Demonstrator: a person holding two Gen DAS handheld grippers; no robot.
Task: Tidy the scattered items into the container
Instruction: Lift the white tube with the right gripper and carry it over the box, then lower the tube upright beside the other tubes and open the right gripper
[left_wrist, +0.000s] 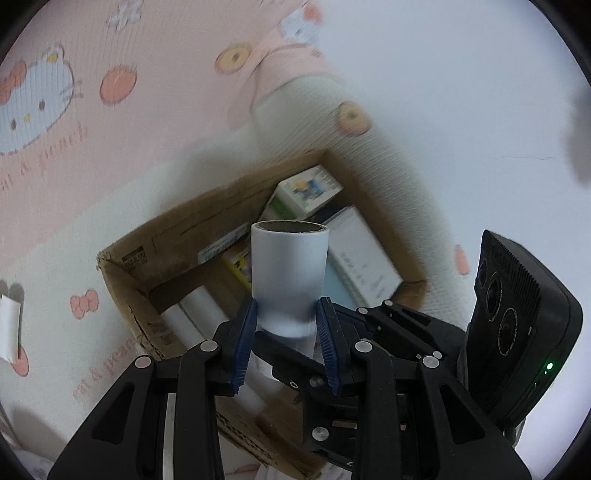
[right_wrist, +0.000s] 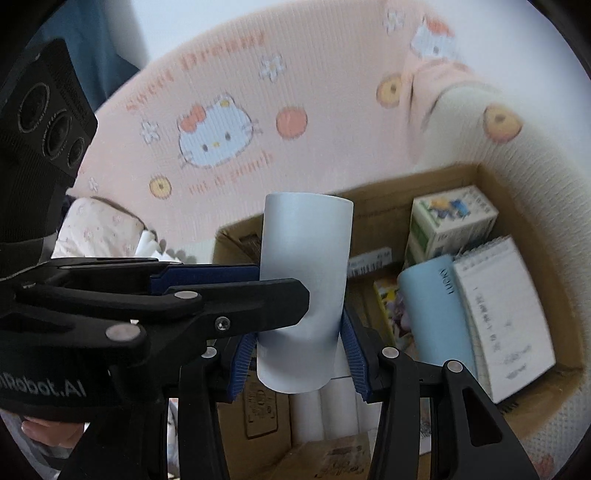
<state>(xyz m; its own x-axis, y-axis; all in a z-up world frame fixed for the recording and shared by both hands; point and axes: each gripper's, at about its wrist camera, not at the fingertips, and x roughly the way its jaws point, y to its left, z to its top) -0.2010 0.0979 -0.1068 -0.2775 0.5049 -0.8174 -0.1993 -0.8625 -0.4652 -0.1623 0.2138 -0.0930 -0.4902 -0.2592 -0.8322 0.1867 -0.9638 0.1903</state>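
Observation:
A white paper roll (left_wrist: 288, 275) with a brown cardboard core is held above an open cardboard box (left_wrist: 122, 280). My left gripper (left_wrist: 287, 314) is shut on the roll's lower part. In the right wrist view the same roll (right_wrist: 304, 266) stands between my right gripper's (right_wrist: 299, 345) blue pads, which are shut on its lower end, while the left gripper's fingers (right_wrist: 229, 275) clamp it from the left. The box (right_wrist: 491, 177) holds a small printed carton (right_wrist: 452, 218), a notepad (right_wrist: 506, 317), a light-blue roll (right_wrist: 434, 314) and white rolls (right_wrist: 325, 413).
The box rests on a pink and cream Hello Kitty blanket (right_wrist: 221, 122). A white paper scrap (left_wrist: 9, 325) lies on the blanket at the far left. The other gripper's black camera housing (left_wrist: 517, 317) is close on the right.

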